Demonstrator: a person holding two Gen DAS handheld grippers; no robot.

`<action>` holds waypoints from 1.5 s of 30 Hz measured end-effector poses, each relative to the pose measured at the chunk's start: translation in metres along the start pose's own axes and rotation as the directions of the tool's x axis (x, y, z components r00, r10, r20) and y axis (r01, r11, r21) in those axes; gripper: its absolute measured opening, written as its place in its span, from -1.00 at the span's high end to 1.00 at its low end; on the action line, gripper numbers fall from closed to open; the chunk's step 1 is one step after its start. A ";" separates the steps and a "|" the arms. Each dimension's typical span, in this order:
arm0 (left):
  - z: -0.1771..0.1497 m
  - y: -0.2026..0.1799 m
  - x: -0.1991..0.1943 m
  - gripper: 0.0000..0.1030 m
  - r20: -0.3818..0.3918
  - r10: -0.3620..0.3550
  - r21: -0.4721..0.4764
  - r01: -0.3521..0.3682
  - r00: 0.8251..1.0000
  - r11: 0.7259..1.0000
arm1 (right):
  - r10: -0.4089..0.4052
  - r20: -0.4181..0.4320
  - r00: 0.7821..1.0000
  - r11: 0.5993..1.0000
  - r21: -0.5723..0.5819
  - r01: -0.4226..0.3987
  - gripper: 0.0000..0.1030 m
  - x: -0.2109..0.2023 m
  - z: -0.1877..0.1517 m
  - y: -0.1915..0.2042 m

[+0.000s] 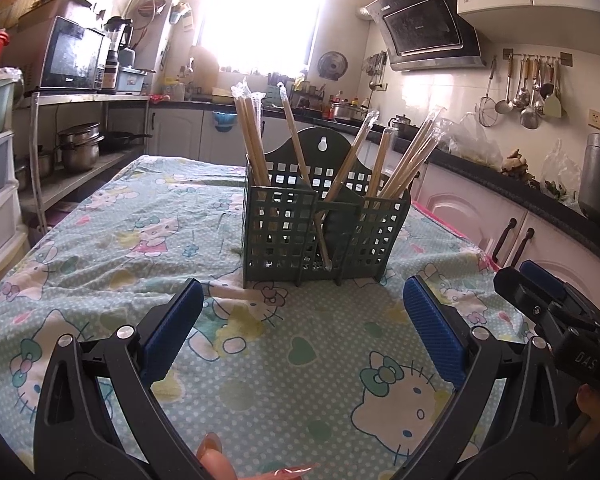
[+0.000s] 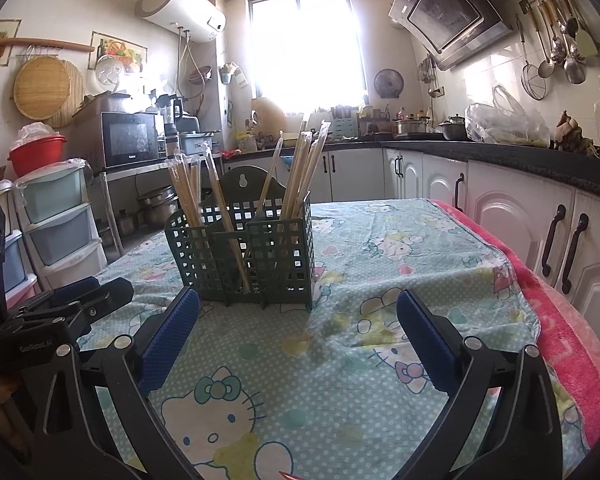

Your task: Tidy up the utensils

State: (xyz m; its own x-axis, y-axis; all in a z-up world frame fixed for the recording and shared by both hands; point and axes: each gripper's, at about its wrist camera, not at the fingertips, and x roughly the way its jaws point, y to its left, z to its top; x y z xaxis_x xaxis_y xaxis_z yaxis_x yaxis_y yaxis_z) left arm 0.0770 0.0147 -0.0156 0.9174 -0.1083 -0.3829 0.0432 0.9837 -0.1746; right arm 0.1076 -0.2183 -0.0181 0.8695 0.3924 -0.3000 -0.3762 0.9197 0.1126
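Note:
A dark green perforated utensil holder (image 1: 320,236) stands upright on the Hello Kitty tablecloth (image 1: 120,248), with three compartments. Several plastic-wrapped chopstick pairs (image 1: 256,140) stand in it, leaning outward. My left gripper (image 1: 304,296) is open and empty, a short way in front of the holder. In the right wrist view the holder (image 2: 244,256) sits ahead and left, with wrapped chopsticks (image 2: 300,172) in it. My right gripper (image 2: 298,304) is open and empty, just in front of the holder. The right gripper also shows in the left wrist view (image 1: 540,296), and the left gripper in the right wrist view (image 2: 80,296).
A pink towel (image 2: 560,340) lies along the table's right edge. Kitchen cabinets (image 2: 520,220) and a dark counter run along the right. Plastic drawers (image 2: 56,224), a microwave (image 2: 130,138) and a shelf with pots stand at the left.

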 end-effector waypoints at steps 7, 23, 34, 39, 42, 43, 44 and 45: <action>0.000 0.000 0.000 -0.79 -0.001 0.003 0.000 -0.003 1.000 1.000 | -0.003 -0.001 1.000 1.000 0.001 0.003 -0.87 0.001 0.000 0.000; 0.000 0.001 0.000 -0.79 -0.001 0.006 -0.001 -0.006 1.000 1.000 | -0.003 -0.003 1.000 1.000 0.002 0.003 -0.87 0.001 -0.001 0.000; -0.001 0.003 -0.001 -0.79 -0.005 0.014 -0.003 -0.014 1.000 1.000 | -0.007 -0.002 1.000 1.000 0.004 0.007 -0.87 0.001 -0.002 -0.002; 0.000 0.002 -0.001 -0.79 -0.006 0.013 -0.003 -0.013 1.000 1.000 | -0.008 -0.004 1.000 1.000 0.004 0.008 -0.87 0.002 -0.002 -0.002; 0.000 0.002 -0.001 -0.79 -0.005 0.012 -0.003 -0.012 1.000 1.000 | -0.007 -0.004 1.000 1.000 0.004 0.007 -0.87 0.002 -0.002 -0.002; 0.000 0.003 -0.001 -0.79 -0.006 0.012 -0.004 -0.012 1.000 1.000 | -0.008 -0.003 1.000 1.000 0.004 0.008 -0.87 0.001 -0.002 -0.002; 0.000 0.002 -0.001 -0.79 -0.006 0.011 -0.003 -0.011 1.000 1.000 | -0.007 -0.003 1.000 1.000 0.004 0.007 -0.87 0.001 -0.002 -0.002; -0.001 0.003 -0.001 -0.79 -0.008 0.008 -0.003 -0.008 1.000 1.000 | -0.007 -0.003 1.000 1.000 0.004 0.007 -0.87 0.001 -0.002 -0.002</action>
State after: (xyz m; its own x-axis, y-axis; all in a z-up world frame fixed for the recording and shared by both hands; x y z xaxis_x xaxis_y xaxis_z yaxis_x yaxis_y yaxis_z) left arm 0.0758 0.0180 -0.0163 0.9145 -0.1016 -0.3917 0.0346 0.9841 -0.1744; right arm 0.1087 -0.2193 -0.0205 0.8710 0.3860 -0.3040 -0.3689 0.9224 0.1145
